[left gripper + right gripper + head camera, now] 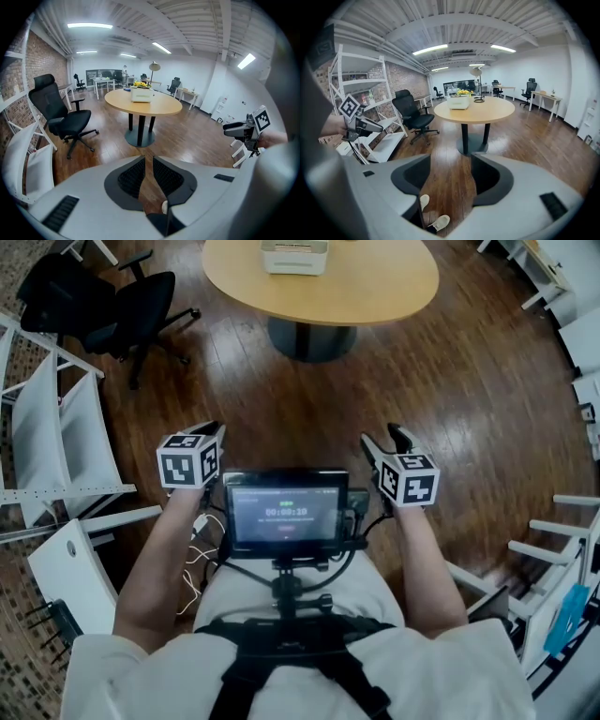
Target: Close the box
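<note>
Separation is governing the coming move: the box (294,256) is sitting on the round tabletop (375,287), well ahead of both tools, with open wooden floor lying between. In the head view the box is appearing almost midway between the two tools, so neither hand is reading as clearly nearer. Its longer side is running left to right across the person's line of sight. Whether its lid is standing open is too small to tell.

The left tool (208,430) is being held at waist height, jaws drawn almost together with only a thin slit remaining and nothing in it. The left gripper view is showing the box nearly straight ahead of that tool. The right tool (386,439) is being held level with it, jaws standing wide apart and gripping nothing. Its own view is placing the box slightly left of its axis.

Judged from this layout, the task is not yet started. A forward approach to the tabletop is likely needed first.
</note>
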Action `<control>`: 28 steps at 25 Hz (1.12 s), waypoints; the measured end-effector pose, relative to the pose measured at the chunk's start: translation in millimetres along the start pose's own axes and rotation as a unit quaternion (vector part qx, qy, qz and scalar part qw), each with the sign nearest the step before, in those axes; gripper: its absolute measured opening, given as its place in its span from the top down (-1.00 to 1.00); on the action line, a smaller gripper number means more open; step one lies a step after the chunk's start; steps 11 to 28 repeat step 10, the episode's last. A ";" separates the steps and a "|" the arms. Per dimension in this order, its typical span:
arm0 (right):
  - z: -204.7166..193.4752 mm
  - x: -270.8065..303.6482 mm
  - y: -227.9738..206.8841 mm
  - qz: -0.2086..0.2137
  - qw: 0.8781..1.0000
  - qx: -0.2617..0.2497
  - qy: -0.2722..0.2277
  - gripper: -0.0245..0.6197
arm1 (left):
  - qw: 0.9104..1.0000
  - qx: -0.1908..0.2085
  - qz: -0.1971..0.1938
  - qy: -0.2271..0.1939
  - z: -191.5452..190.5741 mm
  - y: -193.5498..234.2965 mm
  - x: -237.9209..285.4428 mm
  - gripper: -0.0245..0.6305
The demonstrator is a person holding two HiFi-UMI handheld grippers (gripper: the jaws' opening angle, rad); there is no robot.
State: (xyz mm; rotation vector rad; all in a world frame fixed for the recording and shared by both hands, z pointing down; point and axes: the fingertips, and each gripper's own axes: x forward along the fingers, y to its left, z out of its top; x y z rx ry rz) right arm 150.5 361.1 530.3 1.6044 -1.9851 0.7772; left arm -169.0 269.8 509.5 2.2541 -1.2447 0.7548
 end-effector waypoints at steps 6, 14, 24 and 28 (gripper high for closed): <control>2.4 -2.9 -3.2 0.003 1.000 -0.001 0.000 0.06 | 1.000 0.004 -0.001 0.001 3.4 -7.7 -0.3 0.75; 1.7 2.7 -5.9 0.002 1.000 -0.006 0.003 0.06 | 1.000 0.004 0.001 0.002 3.6 -6.3 4.3 0.75; 1.7 2.7 -5.9 0.002 1.000 -0.006 0.003 0.06 | 1.000 0.004 0.001 0.002 3.6 -6.3 4.3 0.75; 1.7 2.7 -5.9 0.002 1.000 -0.006 0.003 0.06 | 1.000 0.004 0.001 0.002 3.6 -6.3 4.3 0.75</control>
